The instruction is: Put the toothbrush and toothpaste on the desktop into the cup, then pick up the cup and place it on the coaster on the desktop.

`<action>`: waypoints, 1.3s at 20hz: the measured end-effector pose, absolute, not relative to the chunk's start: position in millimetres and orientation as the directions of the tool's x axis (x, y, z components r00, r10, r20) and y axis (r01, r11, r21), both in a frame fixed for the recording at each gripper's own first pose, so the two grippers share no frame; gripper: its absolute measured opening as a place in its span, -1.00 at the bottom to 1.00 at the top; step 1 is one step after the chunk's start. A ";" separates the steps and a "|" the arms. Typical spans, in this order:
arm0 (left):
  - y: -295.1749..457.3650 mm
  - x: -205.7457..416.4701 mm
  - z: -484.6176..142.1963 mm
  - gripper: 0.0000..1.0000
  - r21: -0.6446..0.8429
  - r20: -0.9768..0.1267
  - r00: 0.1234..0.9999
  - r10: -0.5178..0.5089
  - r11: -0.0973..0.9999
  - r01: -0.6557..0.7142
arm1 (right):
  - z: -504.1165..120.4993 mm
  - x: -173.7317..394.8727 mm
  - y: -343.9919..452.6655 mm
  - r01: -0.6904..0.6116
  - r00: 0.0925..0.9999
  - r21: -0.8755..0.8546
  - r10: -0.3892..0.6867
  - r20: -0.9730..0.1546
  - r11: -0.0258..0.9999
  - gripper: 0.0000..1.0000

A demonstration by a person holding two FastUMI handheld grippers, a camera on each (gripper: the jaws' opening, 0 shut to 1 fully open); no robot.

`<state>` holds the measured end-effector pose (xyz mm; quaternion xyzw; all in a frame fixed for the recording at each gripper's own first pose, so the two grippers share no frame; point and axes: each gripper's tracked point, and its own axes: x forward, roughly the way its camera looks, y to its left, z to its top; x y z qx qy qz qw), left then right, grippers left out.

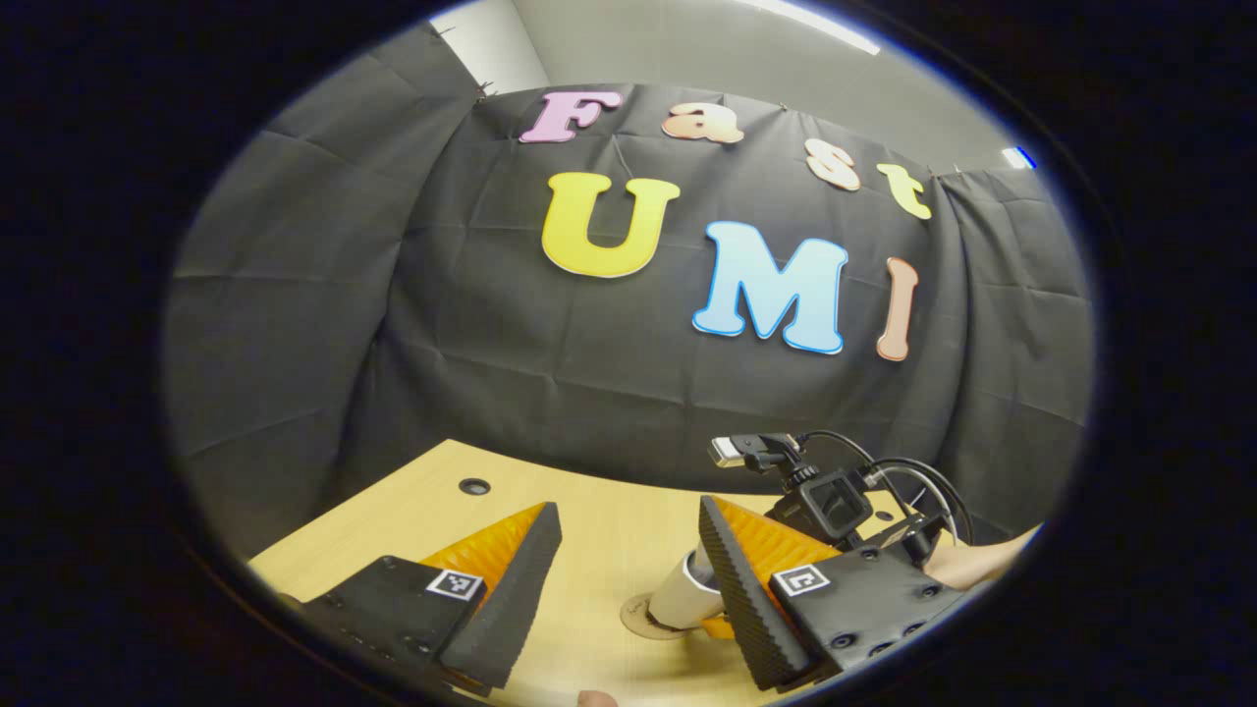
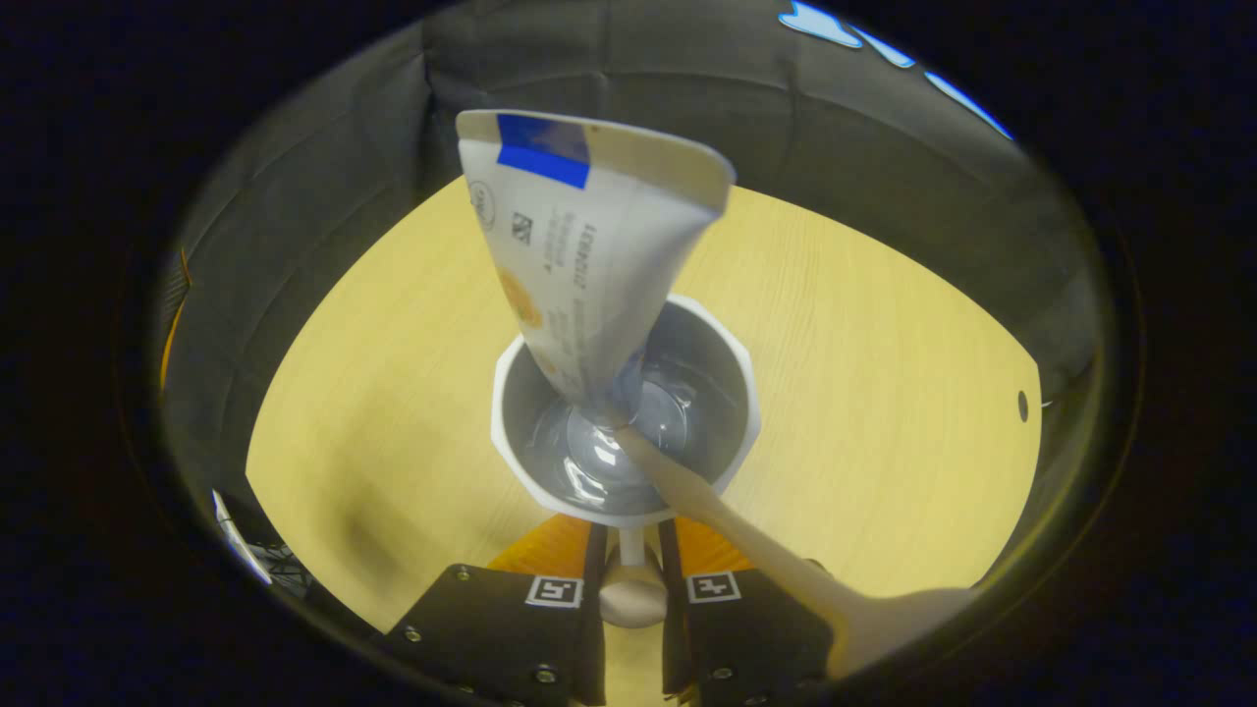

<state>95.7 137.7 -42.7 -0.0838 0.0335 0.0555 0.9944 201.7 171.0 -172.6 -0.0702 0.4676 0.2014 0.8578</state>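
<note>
A white cup [image 2: 628,412] is seen from above, with the toothpaste tube [image 2: 589,265] standing in it and the wooden toothbrush [image 2: 727,520] leaning out over its near rim. My right gripper [image 2: 631,579] is shut on the cup's handle at the near side. In the left gripper view the cup [image 1: 683,594] stands at a round tan coaster [image 1: 638,621], partly hidden behind one finger; I cannot tell whether it touches the coaster. My left gripper [image 1: 628,511] is open above the desk, with nothing between its fingers.
The wooden desk [image 1: 442,501] has a small cable hole [image 1: 474,486] near its far left edge. The black cloth wall closes off the back and sides. The right gripper's camera mount [image 1: 820,501] and a hand [image 1: 982,560] sit just behind the cup.
</note>
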 end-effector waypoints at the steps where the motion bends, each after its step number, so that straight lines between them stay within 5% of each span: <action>1: 140.7 94.9 -42.1 0.82 -0.165 -0.075 0.991 0.108 0.979 -0.119 | -173.1 201.3 174.6 -0.412 0.479 0.069 0.280 -0.832 0.909 -0.53; 18: 154.7 92.3 -43.0 0.82 -0.174 -0.080 0.992 0.093 0.979 -0.106 | -173.0 203.7 173.0 -0.410 0.477 0.039 0.251 -0.843 0.911 -0.39; 24: 141.9 96.0 -38.4 0.82 -0.167 -0.073 0.995 0.074 0.982 -0.086 | -156.7 185.0 164.4 -0.422 0.506 0.067 0.296 -0.810 0.904 0.34; 26: 136.2 98.8 -36.6 0.82 -0.162 -0.072 0.995 0.069 0.984 -0.080 | -155.7 172.7 158.4 -0.419 0.506 0.084 0.310 -0.805 0.904 0.81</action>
